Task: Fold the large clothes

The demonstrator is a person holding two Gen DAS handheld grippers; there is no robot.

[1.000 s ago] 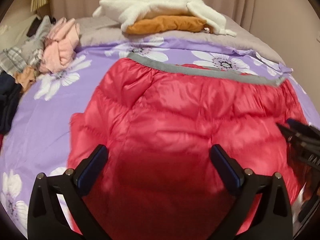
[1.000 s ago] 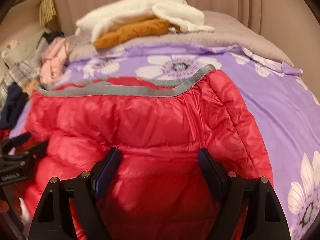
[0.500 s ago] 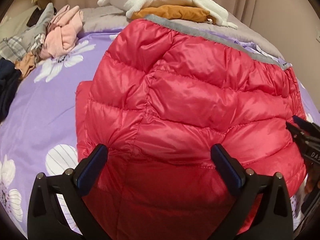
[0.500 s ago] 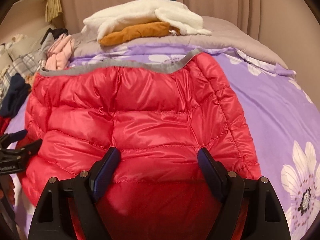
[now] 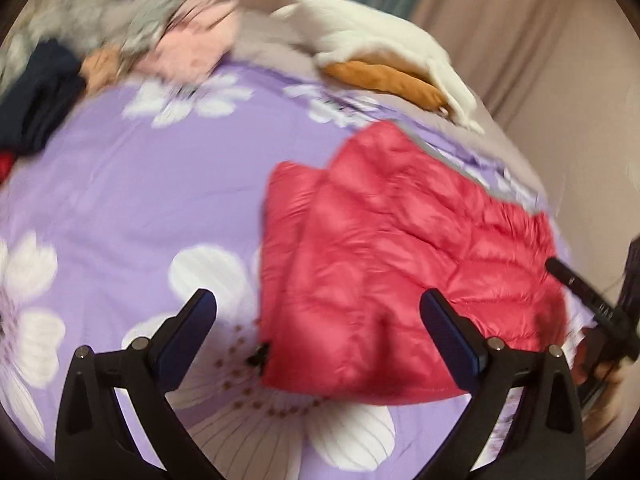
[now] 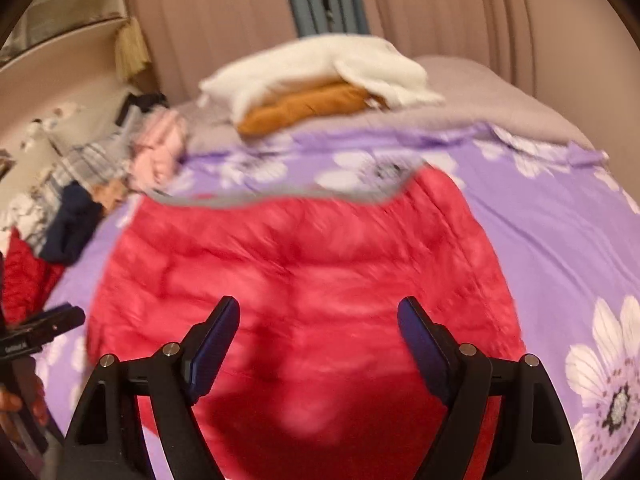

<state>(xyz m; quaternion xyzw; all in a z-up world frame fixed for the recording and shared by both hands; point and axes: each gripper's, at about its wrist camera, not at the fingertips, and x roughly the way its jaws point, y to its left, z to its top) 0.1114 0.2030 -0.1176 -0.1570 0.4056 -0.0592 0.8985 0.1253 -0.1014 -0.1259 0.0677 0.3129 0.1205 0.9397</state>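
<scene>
Just now your left tool (image 5: 318, 322) stood with its jaws spread wide and nothing between them, hanging over bare purple bedspread (image 5: 160, 200) at the near left of the red puffer jacket (image 5: 400, 264). Half a second before, that same view was filled with jacket; so you had swung the left tool off to the left, clear of the garment. Your right tool (image 6: 318, 334) was likewise released, jaws apart and holding nothing, hovering above the near half of the jacket.

Beyond the tools, the jacket lay flat on the bed, its grey-trimmed edge (image 6: 280, 200) at the far side, where a moment earlier it had been puffed up high. A narrower red layer showed along its left side in the left view, which I judge to be a folded-in part. That suggests one fold was laid down and let go, with further folds left to do.

Farther off sat the white and orange folded pile (image 6: 320, 80), and at far left the unfolded heap of clothes (image 5: 120, 52).
</scene>
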